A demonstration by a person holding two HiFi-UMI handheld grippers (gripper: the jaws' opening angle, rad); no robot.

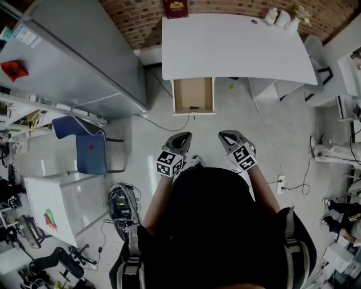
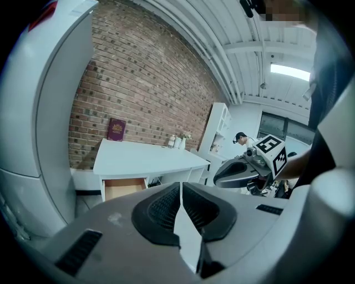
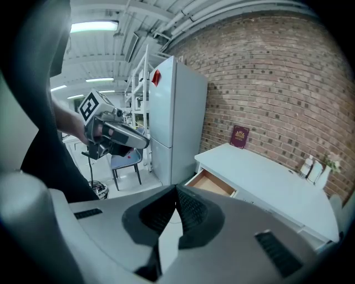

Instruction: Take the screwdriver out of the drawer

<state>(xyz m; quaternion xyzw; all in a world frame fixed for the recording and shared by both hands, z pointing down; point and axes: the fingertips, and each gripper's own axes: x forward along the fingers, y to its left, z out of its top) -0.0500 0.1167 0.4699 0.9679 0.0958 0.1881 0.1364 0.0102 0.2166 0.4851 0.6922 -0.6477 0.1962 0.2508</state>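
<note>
An open wooden drawer (image 1: 193, 95) juts from the front of a white desk (image 1: 237, 45). A small dark tool, likely the screwdriver (image 1: 194, 107), lies near its front edge. My left gripper (image 1: 180, 137) and right gripper (image 1: 227, 135) are held side by side above the floor, well short of the drawer, both shut and empty. The left gripper view looks past shut jaws to the drawer (image 2: 123, 188) and the right gripper (image 2: 224, 175). Beyond its own shut jaws, the right gripper view takes in the drawer (image 3: 212, 183) and the left gripper (image 3: 136, 141).
A grey fridge (image 1: 84, 62) stands left of the desk, with a blue chair (image 1: 84, 148) in front of it. A red book (image 1: 176, 8) and white bottles (image 1: 280, 17) sit at the desk's back. Cables and a power strip (image 1: 280, 183) lie on the floor at the right.
</note>
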